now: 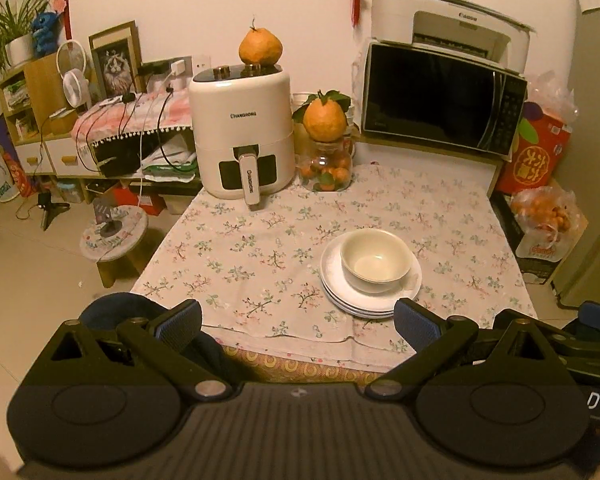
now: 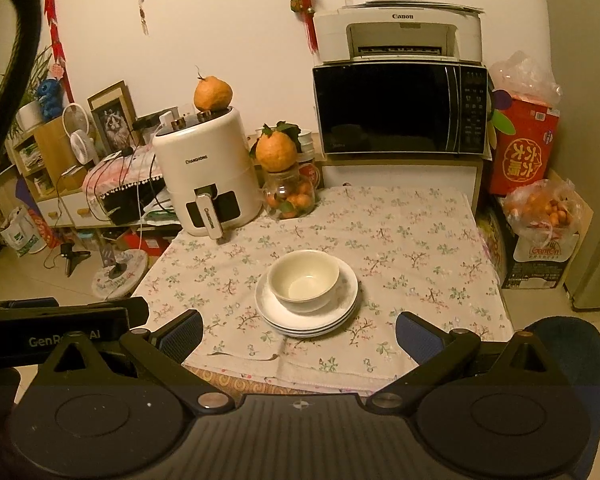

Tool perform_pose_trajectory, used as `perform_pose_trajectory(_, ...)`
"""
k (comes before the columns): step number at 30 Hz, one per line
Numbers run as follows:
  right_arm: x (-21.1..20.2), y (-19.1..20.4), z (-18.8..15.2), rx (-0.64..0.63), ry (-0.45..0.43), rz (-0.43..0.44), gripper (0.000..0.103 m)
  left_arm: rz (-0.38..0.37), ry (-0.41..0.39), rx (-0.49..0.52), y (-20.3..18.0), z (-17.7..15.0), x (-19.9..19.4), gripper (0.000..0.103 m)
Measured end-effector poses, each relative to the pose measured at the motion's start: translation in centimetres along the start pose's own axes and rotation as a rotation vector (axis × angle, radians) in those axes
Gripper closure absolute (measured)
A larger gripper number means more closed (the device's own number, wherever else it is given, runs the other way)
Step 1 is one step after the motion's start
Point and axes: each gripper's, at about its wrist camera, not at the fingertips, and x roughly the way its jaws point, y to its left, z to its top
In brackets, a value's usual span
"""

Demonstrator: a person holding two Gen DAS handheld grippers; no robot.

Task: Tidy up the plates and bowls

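Both tools hang back off the table's near edge: left gripper (image 1: 298, 322) spread wide and holding nothing, right gripper (image 2: 299, 332) likewise. Centre frame, a cream bowl (image 2: 303, 280) sits nested on the white plate stack (image 2: 306, 312), on the floral tablecloth (image 2: 400, 248).

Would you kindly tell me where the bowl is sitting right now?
The bowl sits on the stack of plates on the floral tablecloth, near the table's front edge, in front of the air fryer and microwave.

bowls: 1 (image 2: 303, 280) | plates: 3, stacked (image 2: 308, 320) | large citrus: 2 (image 2: 213, 94) (image 2: 276, 150) | air fryer: 1 (image 2: 206, 176) | microwave: 1 (image 2: 396, 108) | printer: 1 (image 2: 398, 34) | fruit jar: 1 at 12 o'clock (image 2: 290, 198)
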Motion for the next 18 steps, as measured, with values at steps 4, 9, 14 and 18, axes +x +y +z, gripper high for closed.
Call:
perform_pose_trajectory(4, 0.1, -0.1, 0.0, 0.006, 0.004, -0.002, 0.002, -0.005, 0.001, 0.003, 0.0, 0.2, 0.1, 0.002)
perform_pose_trajectory(9, 0.2, -0.2, 0.1, 0.008, 0.006, -0.005, 0.002, 0.002, -0.002, 0.006, -0.1, 0.3, 0.3, 0.003)
perform_pose_trajectory(14, 0.9, 0.3, 0.5, -0.01, 0.015, -0.027, 0.002, -0.033, 0.018, -0.006, 0.5, 0.8, 1.8, 0.003)
perform_pose_trajectory(18, 1.7, 1.3, 1.3, -0.042, 0.016, -0.058, 0.002, -0.091, 0.04, -0.038, 1.5, 1.2, 3.2, 0.002)
